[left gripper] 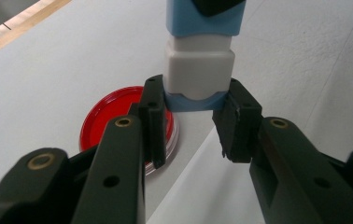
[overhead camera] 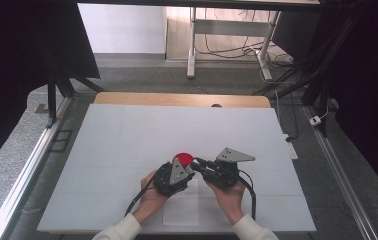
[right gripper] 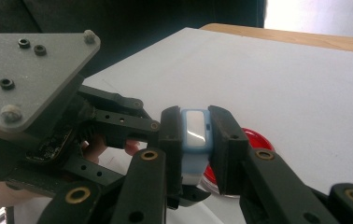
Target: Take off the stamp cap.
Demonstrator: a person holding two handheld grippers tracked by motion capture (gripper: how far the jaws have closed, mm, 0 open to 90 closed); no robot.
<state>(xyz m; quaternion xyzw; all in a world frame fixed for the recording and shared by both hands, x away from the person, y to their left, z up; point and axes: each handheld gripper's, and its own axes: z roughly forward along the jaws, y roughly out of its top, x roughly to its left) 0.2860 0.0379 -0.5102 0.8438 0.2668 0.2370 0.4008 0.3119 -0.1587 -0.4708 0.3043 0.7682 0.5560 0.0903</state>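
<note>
left hand-held gripper point(left gripper: 191, 123): jaws clamped on the lower blue end of a blue and white block point(left gripper: 199, 70), at the centre of the left gripper view. right hand-held gripper point(right gripper: 195, 140): jaws clamped on the other end of the same block point(right gripper: 194, 140). in the high view both grippers meet at lower centre of the frame over the white table point(overhead camera: 127, 145). a red dish point(left gripper: 114, 114) lies on the table just behind the block.
</note>
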